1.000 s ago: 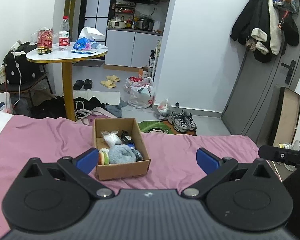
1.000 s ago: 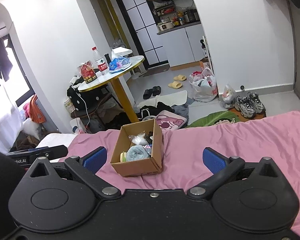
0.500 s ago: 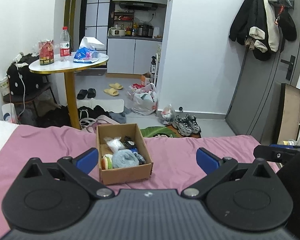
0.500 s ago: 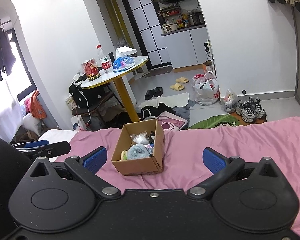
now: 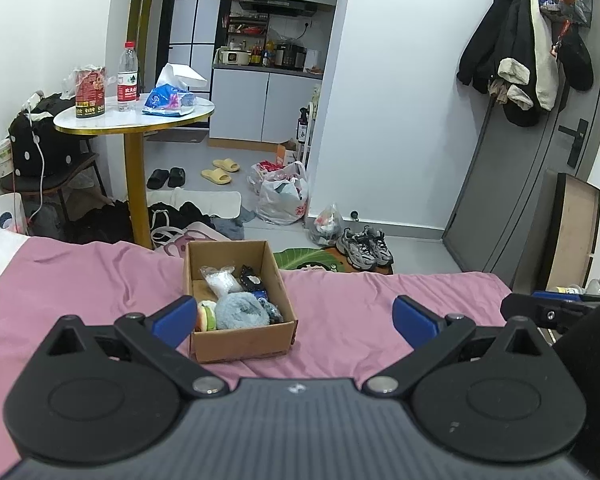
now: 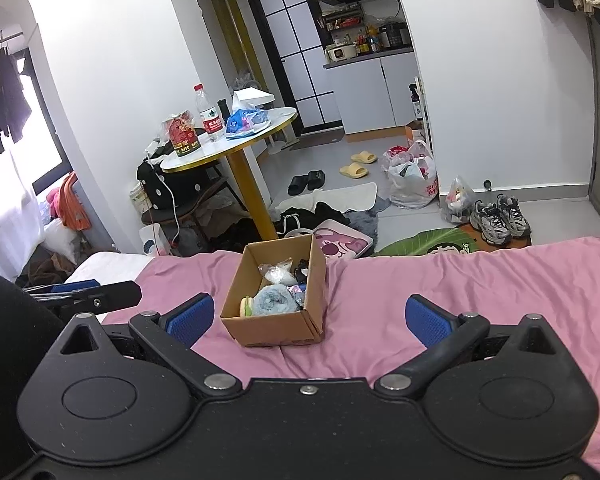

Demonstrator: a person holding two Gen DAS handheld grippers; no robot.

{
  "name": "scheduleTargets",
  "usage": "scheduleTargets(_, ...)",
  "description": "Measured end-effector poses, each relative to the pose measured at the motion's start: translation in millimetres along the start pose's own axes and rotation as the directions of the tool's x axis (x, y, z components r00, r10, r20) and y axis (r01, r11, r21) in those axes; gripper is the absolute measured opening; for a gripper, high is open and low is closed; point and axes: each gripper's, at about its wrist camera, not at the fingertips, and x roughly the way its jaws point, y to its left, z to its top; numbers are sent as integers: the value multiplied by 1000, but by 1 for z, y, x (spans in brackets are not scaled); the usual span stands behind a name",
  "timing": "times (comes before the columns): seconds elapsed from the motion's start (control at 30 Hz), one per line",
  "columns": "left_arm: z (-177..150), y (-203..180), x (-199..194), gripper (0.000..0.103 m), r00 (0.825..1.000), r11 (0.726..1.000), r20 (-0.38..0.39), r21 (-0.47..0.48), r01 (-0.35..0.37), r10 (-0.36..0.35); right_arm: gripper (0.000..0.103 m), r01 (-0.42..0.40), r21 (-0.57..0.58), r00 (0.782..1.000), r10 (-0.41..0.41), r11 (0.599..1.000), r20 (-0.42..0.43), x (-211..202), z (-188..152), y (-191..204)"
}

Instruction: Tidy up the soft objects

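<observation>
On the pink bed [image 5: 80,280] sits a box [image 5: 240,344] at twelve o'clock; the left claw [image 5: 296,316] and right claw [image 6: 308,316] gape wide, empty. Labels unreadable.

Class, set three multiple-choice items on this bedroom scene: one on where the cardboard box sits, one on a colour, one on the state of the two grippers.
1. Where is the cardboard box?
A. On the pink bedsheet
B. On the round table
C. On the floor

2. What colour is the fluffy cloth in the box?
A. Red
B. Light blue
C. Black

3. How are the left gripper and right gripper?
A. Both shut on cloth
B. One holds the box
C. Both open, empty

Answers: 1 A, sheet surrounds its base; 2 B, pale blue pile at the near end; 3 C, blue pads stand wide apart.
</observation>
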Motion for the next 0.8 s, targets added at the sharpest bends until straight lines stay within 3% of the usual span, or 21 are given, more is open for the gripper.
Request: scheduleTargets(0.8, 1, 0, 2, 103, 1000, 1000, -5, -5, 7, -7, 103, 7, -9, 1000, -7, 1000, -4, 0, 2, 2)
